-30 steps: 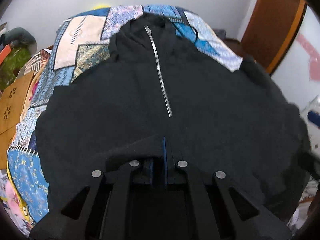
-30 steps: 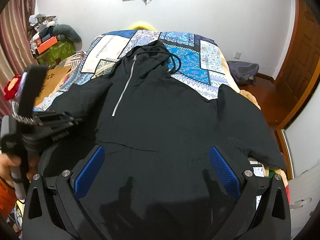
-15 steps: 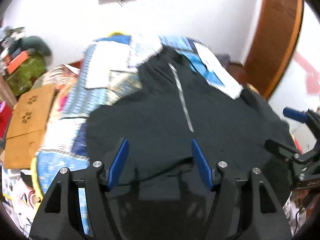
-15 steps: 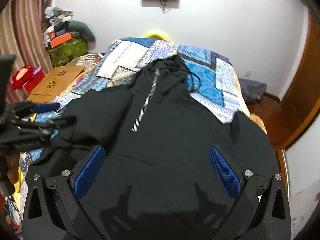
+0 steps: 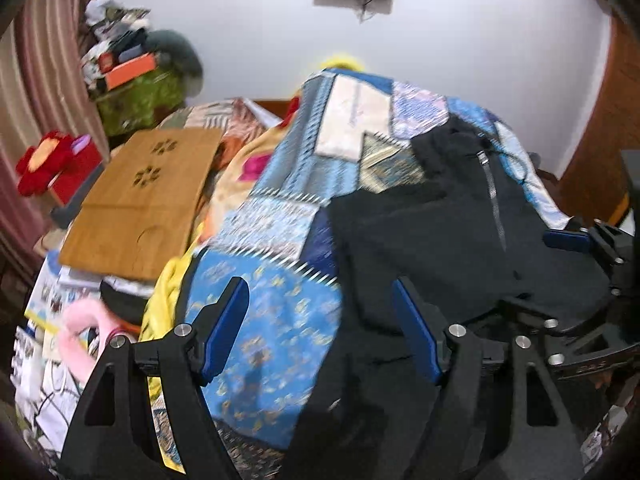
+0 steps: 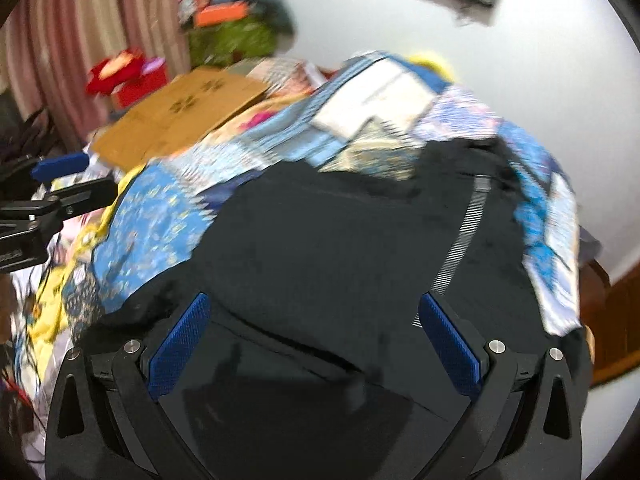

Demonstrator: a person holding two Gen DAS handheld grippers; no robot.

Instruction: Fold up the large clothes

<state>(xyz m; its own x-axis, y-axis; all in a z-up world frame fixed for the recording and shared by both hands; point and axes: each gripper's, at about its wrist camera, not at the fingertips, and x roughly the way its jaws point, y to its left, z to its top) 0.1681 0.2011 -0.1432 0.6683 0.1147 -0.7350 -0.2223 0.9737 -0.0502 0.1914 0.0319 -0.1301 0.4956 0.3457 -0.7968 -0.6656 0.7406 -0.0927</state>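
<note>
A black hooded sweatshirt [image 6: 340, 248] with a silver half zip [image 6: 460, 236] lies front up on a blue patchwork bedspread [image 5: 280, 320]. It also shows in the left wrist view [image 5: 440, 232], at the right. My left gripper [image 5: 320, 312] is open and empty, above the bedspread at the sweatshirt's left edge. My right gripper [image 6: 312, 328] is open and empty, low over the sweatshirt's lower front. The right gripper also shows in the left wrist view [image 5: 580, 248], and the left gripper in the right wrist view [image 6: 60, 184]. Both views are blurred.
A wooden lap table [image 5: 140, 208] lies left of the bed. Beyond it are a red box with a plush flower [image 5: 56, 160], a green chest with piled clutter [image 5: 136, 88] and a striped curtain. A brown door [image 5: 600, 152] stands at the right.
My left gripper opened, let go of the sweatshirt's hem and swung left toward the garment's left edge. My right gripper, still open, swung left too and moved lower over the sweatshirt.
</note>
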